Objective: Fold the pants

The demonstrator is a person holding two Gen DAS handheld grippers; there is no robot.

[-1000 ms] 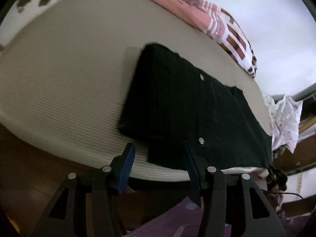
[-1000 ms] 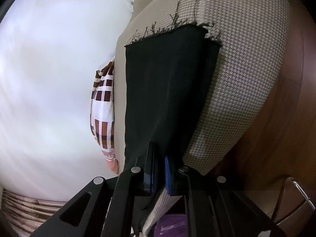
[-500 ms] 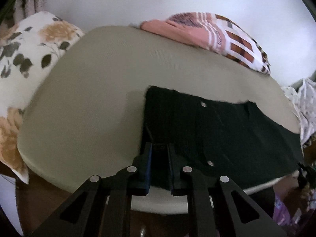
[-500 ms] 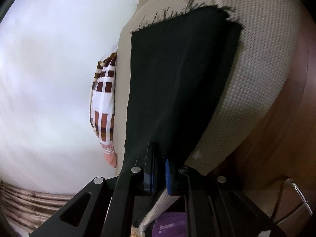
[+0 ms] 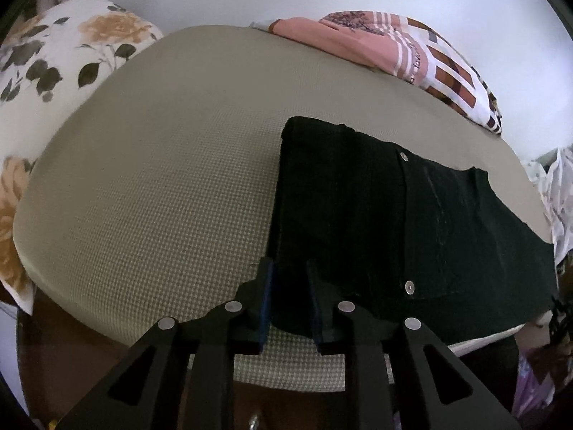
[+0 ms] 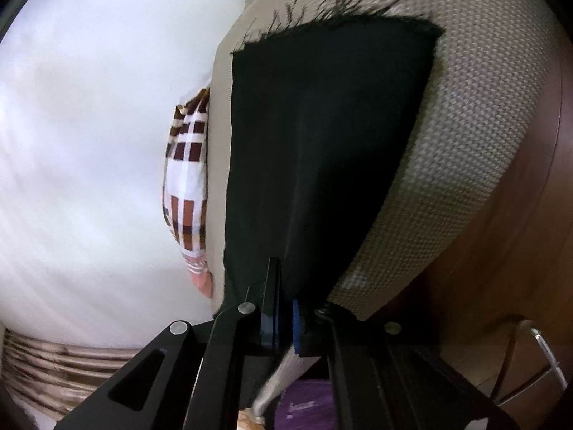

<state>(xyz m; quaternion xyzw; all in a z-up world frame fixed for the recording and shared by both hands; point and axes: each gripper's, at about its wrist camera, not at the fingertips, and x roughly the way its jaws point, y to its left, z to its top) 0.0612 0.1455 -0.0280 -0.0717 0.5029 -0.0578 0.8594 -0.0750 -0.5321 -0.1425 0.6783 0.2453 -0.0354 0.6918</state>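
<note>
Black pants (image 5: 376,222) lie flat on a beige woven cushion (image 5: 161,186), waistband end to the left, with metal rivets showing. My left gripper (image 5: 289,268) is shut on the near waistband corner of the pants. In the right wrist view the black pants (image 6: 322,143) stretch away to a frayed hem at the top. My right gripper (image 6: 284,308) is shut on the near edge of the pants at the cushion's (image 6: 465,150) rim.
A pink and brown checked cloth (image 5: 412,53) lies along the cushion's far edge by the white wall; it also shows in the right wrist view (image 6: 186,186). A floral pillow (image 5: 46,71) is at the left. Brown wood floor (image 6: 519,268) lies below the cushion.
My left gripper closed on the waistband corner and shifted the view left and lower. My right gripper stayed shut on the pants, which now look pulled flatter.
</note>
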